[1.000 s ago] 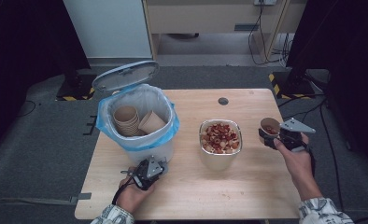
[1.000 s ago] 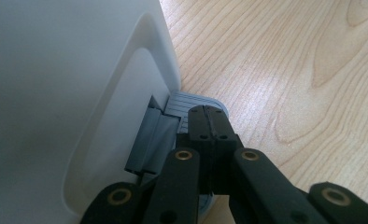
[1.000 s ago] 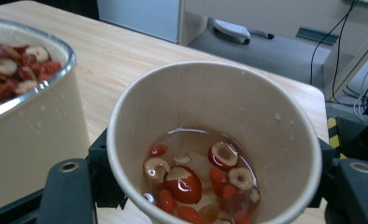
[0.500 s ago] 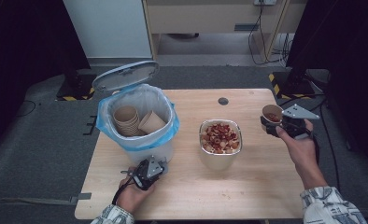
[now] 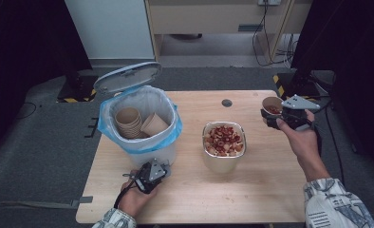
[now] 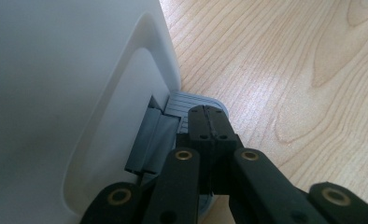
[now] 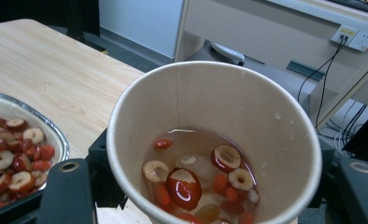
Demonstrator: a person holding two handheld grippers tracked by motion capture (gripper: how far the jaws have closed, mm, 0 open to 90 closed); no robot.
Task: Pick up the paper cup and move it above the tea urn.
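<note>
At three o'clock on the wooden table (image 5: pixel 251 190), just past its right edge, we hold the right gripper (image 5: pixel 284 115) with its jaws clamped around a paper cup (image 5: pixel 272 105), one jaw on each side of the cup wall. Our right gripper view looks straight into that paper cup (image 7: pixel 247 121): it stands upright with clear liquid, sliced red dates and small red berries in its bottom. Toward nine o'clock from it, at the table's centre, sits a metal container (image 5: pixel 223 142) heaped with the same dried fruit. At seven o'clock we rest the left gripper (image 5: pixel 149 173), jaws pressed together with nothing between them, their tips on the grey pedal (image 6: pixel 191 105) at the foot of the white bin (image 5: pixel 142 118). The bin stands open, blue-lined, with used paper cups inside.
</note>
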